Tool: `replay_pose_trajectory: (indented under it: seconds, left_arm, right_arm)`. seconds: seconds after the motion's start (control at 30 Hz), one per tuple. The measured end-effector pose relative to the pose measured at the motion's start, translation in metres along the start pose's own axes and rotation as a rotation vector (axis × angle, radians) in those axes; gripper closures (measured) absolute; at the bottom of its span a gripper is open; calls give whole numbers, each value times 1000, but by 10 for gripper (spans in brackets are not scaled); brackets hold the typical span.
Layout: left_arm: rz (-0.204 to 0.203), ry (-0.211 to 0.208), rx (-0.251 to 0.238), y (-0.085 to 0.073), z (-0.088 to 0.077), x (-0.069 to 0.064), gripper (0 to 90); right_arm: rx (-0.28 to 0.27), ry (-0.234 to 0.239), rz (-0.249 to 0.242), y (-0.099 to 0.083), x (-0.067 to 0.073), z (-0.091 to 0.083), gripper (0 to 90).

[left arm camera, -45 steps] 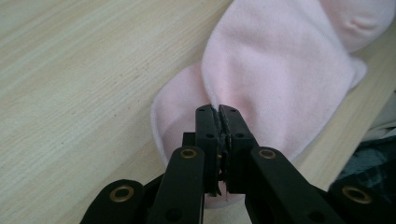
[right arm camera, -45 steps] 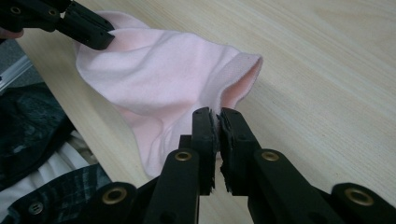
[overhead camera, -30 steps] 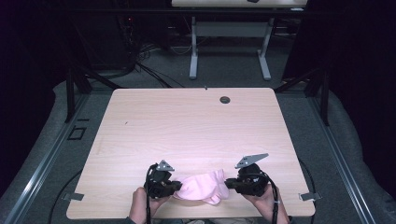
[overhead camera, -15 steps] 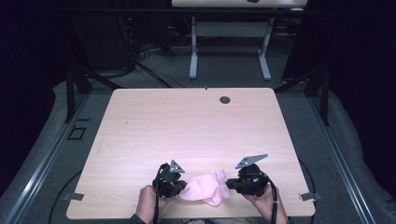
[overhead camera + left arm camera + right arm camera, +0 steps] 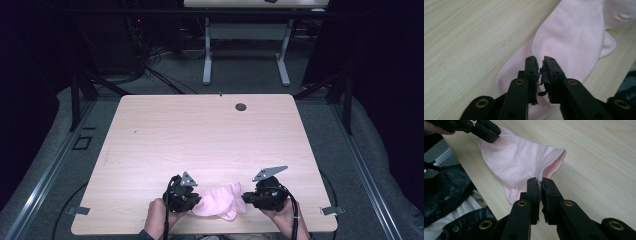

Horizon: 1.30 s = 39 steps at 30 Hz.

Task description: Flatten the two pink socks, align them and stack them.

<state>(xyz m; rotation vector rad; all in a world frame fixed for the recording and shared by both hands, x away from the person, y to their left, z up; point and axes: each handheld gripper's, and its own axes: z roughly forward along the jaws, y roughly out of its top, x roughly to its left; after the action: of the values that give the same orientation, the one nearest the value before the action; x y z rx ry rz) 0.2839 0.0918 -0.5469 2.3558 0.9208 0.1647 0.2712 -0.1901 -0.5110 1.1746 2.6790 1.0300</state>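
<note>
A pink sock (image 5: 220, 200) lies crumpled near the wooden table's (image 5: 200, 130) front edge, stretched between both grippers. My left gripper (image 5: 196, 202) sits at its left end. In the left gripper view the jaws (image 5: 539, 60) have just been opening and stand a narrow slit apart, with the sock (image 5: 574, 37) lying flat under them and no cloth visible between the tips. My right gripper (image 5: 246, 197) is at the sock's right end. Its jaws (image 5: 539, 181) are shut on the edge of the sock's open cuff (image 5: 519, 160). The left gripper (image 5: 492, 136) also appears far off at the sock's other end.
A small dark grommet hole (image 5: 241, 106) sits at the table's far edge. Another desk's white legs (image 5: 207, 55) and cables stand on the floor behind. The person's dark clothing (image 5: 451, 185) is just past the near table edge.
My left gripper has edged slightly right toward the sock, and the sock has bunched up a little. The right gripper has not moved.
</note>
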Motion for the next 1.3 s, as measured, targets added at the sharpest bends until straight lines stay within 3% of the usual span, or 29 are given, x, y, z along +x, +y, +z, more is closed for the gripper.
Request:
replay_pose_trajectory:
  seconds: [0.07,0.2,0.33,0.37,0.47,0.63,0.8,0.97,1.13,1.3]
  left_arm:
    - [8,6,10,2,3,-1,741]
    - [20,49,34,6,12,-2,745]
    - [40,60,25,5,12,-4,870]
    - [54,81,15,5,11,-7,876]
    - [74,80,6,7,7,-11,880]
    - [64,42,-32,11,-5,-12,883]
    - [34,6,-40,12,-25,-2,883]
    - [-6,-6,-9,11,-40,18,883]
    - [-20,-30,70,6,-28,34,883]
    - [-36,-27,93,1,-9,38,878]
  right_arm:
    - [0,4,4,-1,0,3,844]
    - [2,5,9,-2,0,4,845]
    - [-4,1,8,-3,-2,3,844]
    - [-4,0,7,-3,-2,3,844]
    - [2,0,5,-3,-1,2,844]
    - [-13,1,5,-1,3,-2,844]
    - [-33,33,2,2,9,-11,844]
    - [-44,81,11,7,13,-10,845]
    - [10,123,67,5,3,18,845]
    - [73,73,63,-1,-2,37,844]
